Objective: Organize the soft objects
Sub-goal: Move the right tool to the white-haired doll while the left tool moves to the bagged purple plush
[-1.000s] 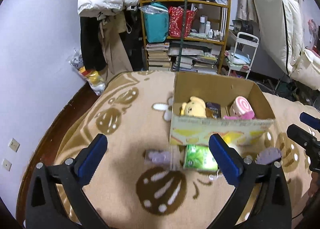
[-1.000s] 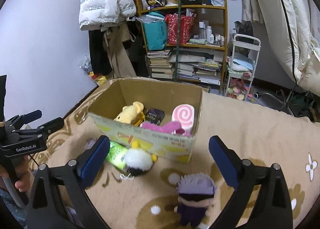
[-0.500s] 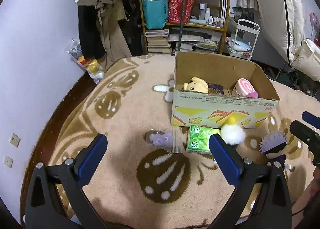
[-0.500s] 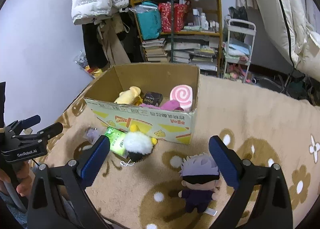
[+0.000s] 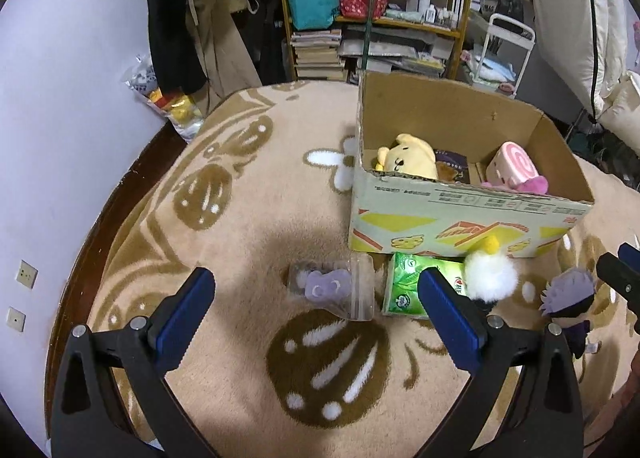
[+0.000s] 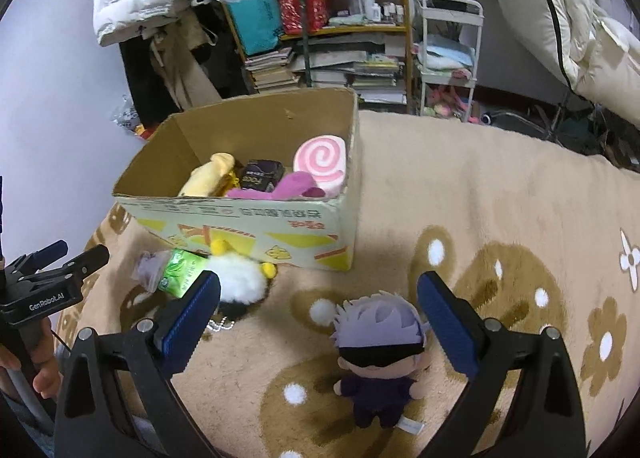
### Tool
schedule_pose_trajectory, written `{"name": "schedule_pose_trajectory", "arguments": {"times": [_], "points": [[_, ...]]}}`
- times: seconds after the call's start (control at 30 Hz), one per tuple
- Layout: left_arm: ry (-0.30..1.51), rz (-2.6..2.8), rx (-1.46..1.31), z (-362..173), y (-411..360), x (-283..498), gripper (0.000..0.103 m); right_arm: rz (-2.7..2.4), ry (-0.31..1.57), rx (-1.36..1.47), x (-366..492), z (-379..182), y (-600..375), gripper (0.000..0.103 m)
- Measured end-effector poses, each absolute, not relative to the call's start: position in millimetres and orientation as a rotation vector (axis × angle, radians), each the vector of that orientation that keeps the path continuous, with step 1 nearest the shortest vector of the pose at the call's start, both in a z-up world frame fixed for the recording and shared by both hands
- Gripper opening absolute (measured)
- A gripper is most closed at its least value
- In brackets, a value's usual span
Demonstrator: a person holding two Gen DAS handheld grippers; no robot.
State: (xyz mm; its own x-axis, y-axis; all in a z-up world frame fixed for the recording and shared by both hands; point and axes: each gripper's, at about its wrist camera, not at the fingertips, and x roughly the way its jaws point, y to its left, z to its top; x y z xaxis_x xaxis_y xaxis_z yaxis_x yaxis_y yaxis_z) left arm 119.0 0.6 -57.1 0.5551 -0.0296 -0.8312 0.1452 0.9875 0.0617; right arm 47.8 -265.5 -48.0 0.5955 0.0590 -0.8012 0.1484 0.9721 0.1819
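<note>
Left gripper (image 5: 316, 310), jaws wide and empty, above the bagged lilac plush (image 5: 325, 285); right gripper (image 6: 318, 310), equally wide, frames the grey-haired doll (image 6: 378, 350). Both lie before the cardboard box (image 6: 240, 226). Descend centred, close gently on the body.

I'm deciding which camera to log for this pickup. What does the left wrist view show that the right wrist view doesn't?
Only the left wrist view shows the purple charm in its clear pouch plainly. Only the right shows the whole grey-haired doll, between the open right claw. Both show the cardboard box, green tissue pack and white fluffy plush.
</note>
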Motion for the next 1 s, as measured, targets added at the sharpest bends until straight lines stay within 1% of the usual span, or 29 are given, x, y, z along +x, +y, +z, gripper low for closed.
{"name": "schedule_pose_trajectory", "arguments": {"times": [0.13, 0.4, 0.6, 1.0], "points": [[1.025, -0.1, 0.136, -71.4, -4.6, 131.7, 0.1, -0.069, 1.001, 0.249, 56.8, -62.1, -267.6, 0.097], [1.135, -0.114, 0.174, -105.5, -14.4, 147.5, 0.1, -0.088, 1.148, 0.251, 70.5, -99.5, -266.6, 0.096], [1.2, -0.109, 0.206, -127.3, -20.3, 155.9, 0.1, -0.133, 1.183, 0.193, 75.8, -109.8, -265.8, 0.096], [1.24, -0.101, 0.081, -130.8, -3.2, 164.5, 0.1, -0.179, 1.216, 0.192, 80.5, -116.8, -278.1, 0.096]]}}
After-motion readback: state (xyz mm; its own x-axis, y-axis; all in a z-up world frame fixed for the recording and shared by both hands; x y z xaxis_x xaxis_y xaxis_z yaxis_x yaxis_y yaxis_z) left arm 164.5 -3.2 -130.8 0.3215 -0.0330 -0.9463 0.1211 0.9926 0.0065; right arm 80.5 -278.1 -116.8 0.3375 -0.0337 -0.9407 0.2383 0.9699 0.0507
